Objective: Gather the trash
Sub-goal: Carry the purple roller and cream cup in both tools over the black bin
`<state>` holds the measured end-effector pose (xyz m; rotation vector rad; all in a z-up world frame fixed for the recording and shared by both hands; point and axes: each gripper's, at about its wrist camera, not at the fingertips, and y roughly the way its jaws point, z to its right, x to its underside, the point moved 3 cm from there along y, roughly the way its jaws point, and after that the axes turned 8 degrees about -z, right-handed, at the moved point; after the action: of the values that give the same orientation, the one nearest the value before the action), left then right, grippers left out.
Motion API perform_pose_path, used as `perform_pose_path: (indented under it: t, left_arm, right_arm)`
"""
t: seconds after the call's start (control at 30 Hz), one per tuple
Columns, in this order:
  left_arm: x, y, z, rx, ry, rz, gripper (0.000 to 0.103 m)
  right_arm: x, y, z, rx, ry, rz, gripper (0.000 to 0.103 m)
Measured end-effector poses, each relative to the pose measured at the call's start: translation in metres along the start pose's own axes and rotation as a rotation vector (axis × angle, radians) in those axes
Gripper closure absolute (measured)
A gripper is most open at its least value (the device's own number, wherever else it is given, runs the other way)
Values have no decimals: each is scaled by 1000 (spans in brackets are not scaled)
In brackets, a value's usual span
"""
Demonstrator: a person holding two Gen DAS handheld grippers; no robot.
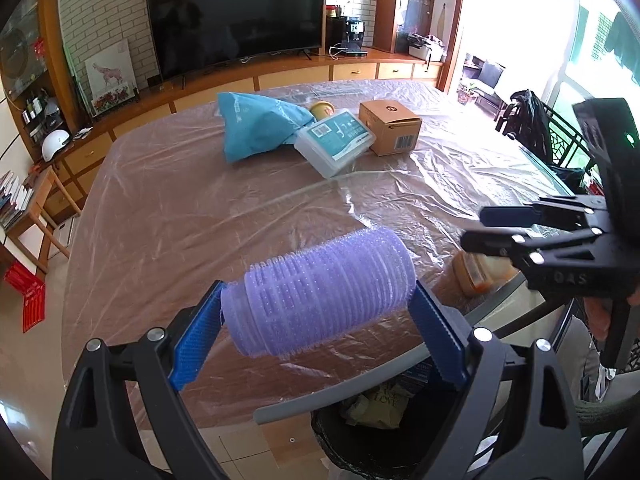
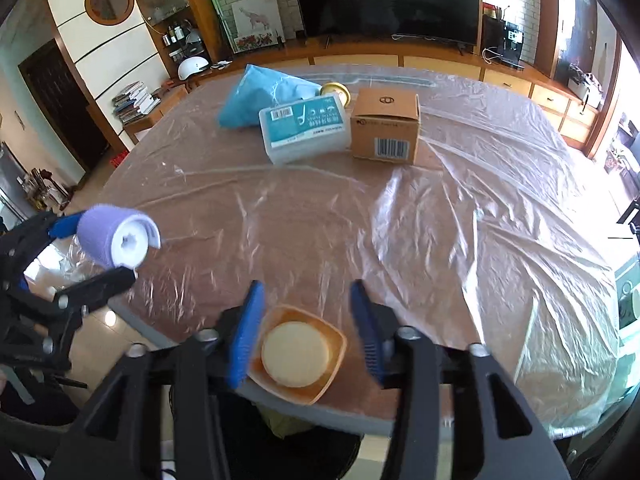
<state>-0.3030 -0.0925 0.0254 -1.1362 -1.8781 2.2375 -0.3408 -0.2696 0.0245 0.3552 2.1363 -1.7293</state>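
Observation:
My left gripper point(image 1: 318, 320) is shut on a purple hair roller point(image 1: 320, 296), held end to end above the table's near edge, over a black trash bin point(image 1: 384, 432). The roller also shows in the right wrist view point(image 2: 116, 236). My right gripper point(image 2: 306, 332) is open around a small orange plastic tub point(image 2: 298, 354) with a pale lid at the table's front edge; its fingers stand a little apart from the tub. The tub shows in the left wrist view point(image 1: 474, 272) below the right gripper point(image 1: 472, 228).
On the far side of the plastic-covered table point(image 2: 440, 220) lie a blue bag point(image 2: 264, 94), a clear box with a teal label point(image 2: 304, 128), a brown carton point(image 2: 386, 126) and a yellow cup point(image 2: 336, 90). A dark chair point(image 1: 532, 128) stands at the right.

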Motion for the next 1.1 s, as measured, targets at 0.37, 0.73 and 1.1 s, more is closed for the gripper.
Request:
perform_pose_path:
  t: [0.37, 0.73, 1.1]
  left_arm:
    - [0, 2, 0, 16, -10, -5, 12]
    - [-4, 3, -6, 13, -25, -4, 12]
    - [0, 1, -8, 18, -32, 0, 12]
  right_arm:
    - [17, 6, 3, -21, 57, -82, 37]
    - [10, 7, 0, -32, 85, -52, 55]
    - [-1, -11, 2, -88, 91, -5, 56]
